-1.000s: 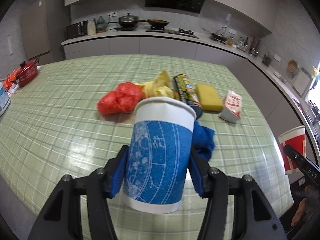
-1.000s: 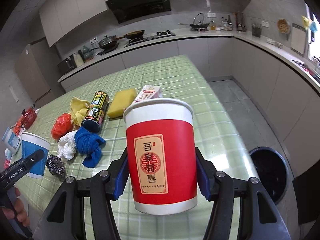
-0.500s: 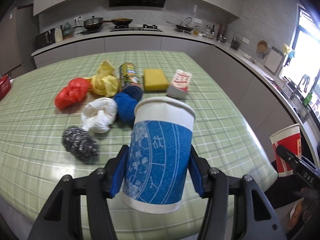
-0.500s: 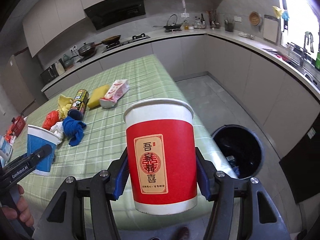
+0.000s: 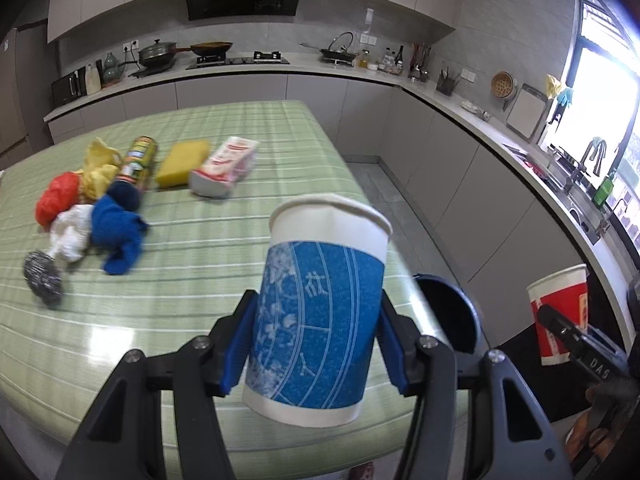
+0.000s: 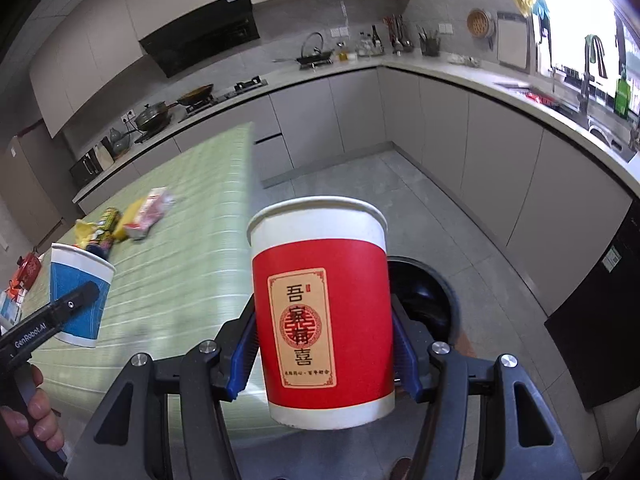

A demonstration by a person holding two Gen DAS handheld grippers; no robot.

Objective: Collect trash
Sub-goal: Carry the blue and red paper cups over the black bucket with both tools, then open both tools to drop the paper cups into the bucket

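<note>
My left gripper [image 5: 314, 342] is shut on a blue paper cup [image 5: 320, 312], held upright above the near right corner of the green checked table [image 5: 200, 280]. My right gripper [image 6: 324, 350] is shut on a red paper cup [image 6: 324, 312], held upright in front of a black trash bin [image 6: 428, 300] on the floor. The bin also shows in the left wrist view [image 5: 452, 312], just right of the blue cup. The red cup shows at the right of the left wrist view [image 5: 560, 320]; the blue cup shows at the left of the right wrist view [image 6: 78, 292].
On the table lie a blue cloth [image 5: 118, 228], white wad [image 5: 70, 236], steel scourer [image 5: 42, 278], red bag [image 5: 56, 198], yellow bag [image 5: 98, 168], can [image 5: 138, 158], yellow sponge [image 5: 182, 162] and carton [image 5: 224, 166]. Kitchen counters [image 6: 500, 92] line the walls.
Both grippers have swung right, away from the table's middle toward its right end. The bin has come closer in the right wrist view and has appeared in the left wrist view. Both cups stay gripped.
</note>
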